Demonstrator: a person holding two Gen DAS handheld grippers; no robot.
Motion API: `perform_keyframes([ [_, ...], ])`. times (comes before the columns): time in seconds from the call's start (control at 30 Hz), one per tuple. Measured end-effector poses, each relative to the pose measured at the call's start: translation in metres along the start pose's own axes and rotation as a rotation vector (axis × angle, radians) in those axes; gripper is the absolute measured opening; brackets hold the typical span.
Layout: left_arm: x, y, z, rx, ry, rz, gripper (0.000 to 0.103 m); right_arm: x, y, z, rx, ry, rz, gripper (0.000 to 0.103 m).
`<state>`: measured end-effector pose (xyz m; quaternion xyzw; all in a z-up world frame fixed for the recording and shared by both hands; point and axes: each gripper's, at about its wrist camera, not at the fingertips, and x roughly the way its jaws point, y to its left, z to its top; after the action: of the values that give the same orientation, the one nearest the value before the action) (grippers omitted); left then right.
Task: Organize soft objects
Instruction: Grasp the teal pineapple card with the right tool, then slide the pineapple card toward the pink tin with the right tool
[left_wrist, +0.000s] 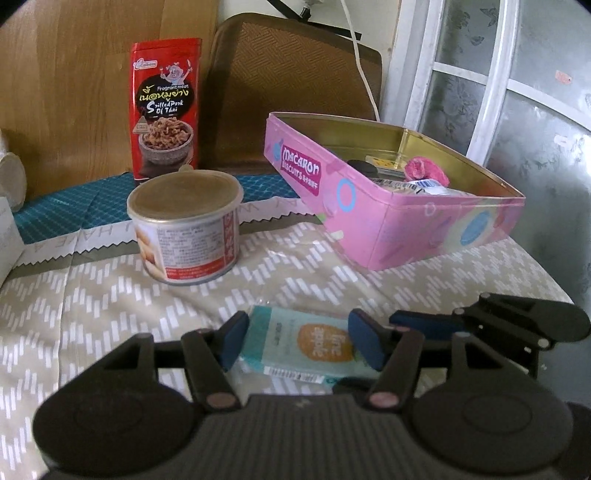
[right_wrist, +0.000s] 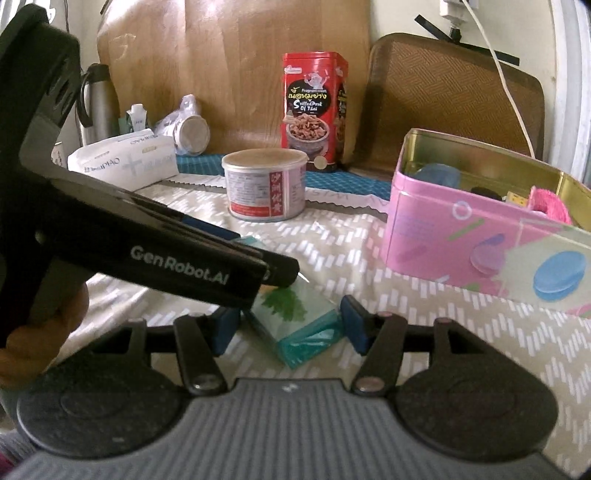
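Teal packet (left_wrist: 303, 347): lies on the cloth, between my left gripper (left_wrist: 303, 341) pads, fingers apart, not pressing.
Right gripper (right_wrist: 288, 325): fingers apart, straddling its other end.
Advice: I'd squeeze gently, then carry to tin (left_wrist: 436, 225).

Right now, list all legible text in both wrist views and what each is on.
"Fragrant meat", "Srilled Pork Of Thai": red pouch; its Thai line I can't transcribe.
"Macaron Biscuits": pink tin.
"fine apple", upside down: teal packet; barcode digits too small.
"GenRobot.AI": left gripper.
Round can: large red Chinese characters, not legible to me; fine print blurred.
White tissue pack: lettering upside down, too blurred.
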<state>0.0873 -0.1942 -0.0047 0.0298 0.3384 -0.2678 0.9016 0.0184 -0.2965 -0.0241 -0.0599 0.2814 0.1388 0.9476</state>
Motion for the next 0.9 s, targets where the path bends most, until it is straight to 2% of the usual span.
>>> perform_keyframes([
  [0.37, -0.001, 0.002, -0.001, 0.010, 0.002, -0.010, 0.063, -0.001, -0.002, -0.001, -0.001, 0.000, -0.006, 0.064],
  [0.53, -0.001, 0.001, -0.001, 0.011, 0.002, -0.007, 0.063, -0.006, -0.002, -0.006, 0.007, -0.006, -0.034, 0.068],
  [0.8, -0.002, 0.002, -0.002, 0.009, 0.005, -0.011, 0.063, -0.010, 0.003, -0.011, -0.003, -0.036, -0.086, 0.066],
  [0.9, -0.006, 0.006, -0.002, 0.000, 0.027, -0.024, 0.063, -0.009, 0.004, -0.011, -0.002, -0.035, -0.081, 0.064],
])
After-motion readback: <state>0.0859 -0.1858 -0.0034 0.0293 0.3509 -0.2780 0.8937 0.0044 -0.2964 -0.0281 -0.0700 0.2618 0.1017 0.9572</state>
